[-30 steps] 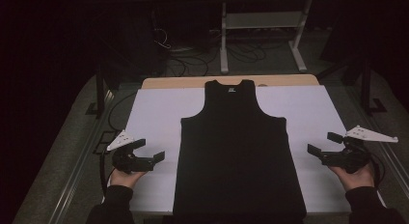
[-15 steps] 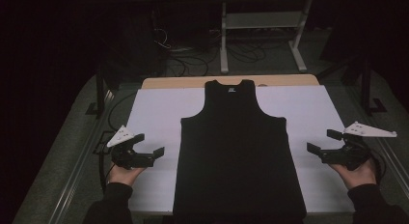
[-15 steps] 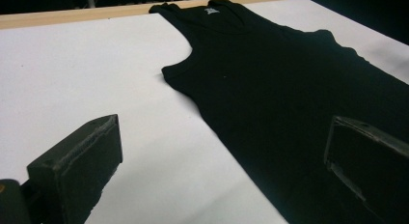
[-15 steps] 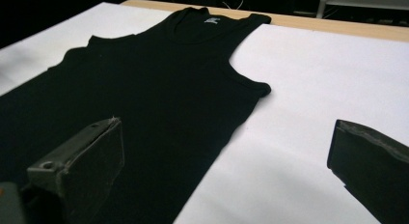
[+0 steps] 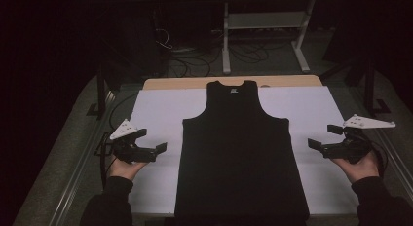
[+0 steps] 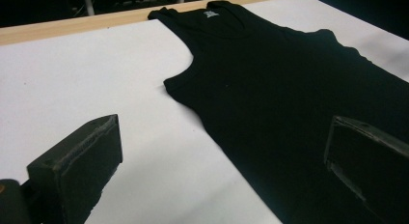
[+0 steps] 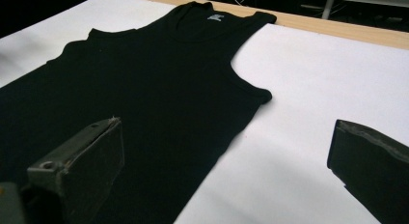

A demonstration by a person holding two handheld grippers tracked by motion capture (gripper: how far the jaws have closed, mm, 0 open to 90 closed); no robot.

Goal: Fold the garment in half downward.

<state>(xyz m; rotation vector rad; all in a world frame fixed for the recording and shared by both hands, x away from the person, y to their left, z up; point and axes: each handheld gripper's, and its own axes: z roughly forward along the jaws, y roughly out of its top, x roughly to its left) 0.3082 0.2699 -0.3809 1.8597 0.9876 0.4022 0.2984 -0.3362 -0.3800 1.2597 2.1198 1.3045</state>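
- Dark room, wooden table [image 5: 292, 81] covered by one white sheet [image 5: 156, 109]; one black tank top [image 5: 241, 153] lies on the sheet as landmark.
- Two grippers. Left gripper [image 5: 152, 141]: jaws spread wide, nothing between them, held in a hand just left of the tank top's left side edge, clear of the cloth.
- Right gripper [image 5: 323, 137]: jaws also wide apart and empty, held near the tank top's right side edge, a bit further off than the left one.
- Both hover at about the tank top's mid-height, jaws pointing inward toward it.
- Tank top: flat, face up, smoothed out, neck toward the far table edge, hem at the near edge. Small pale label [image 6: 210, 13] inside the neckline. Two straps, both flat.
- No containers on the table.
- Behind the tank top, beyond the table: one light metal stand [image 5: 265, 36] and loose cables [image 5: 185, 60] on the floor.
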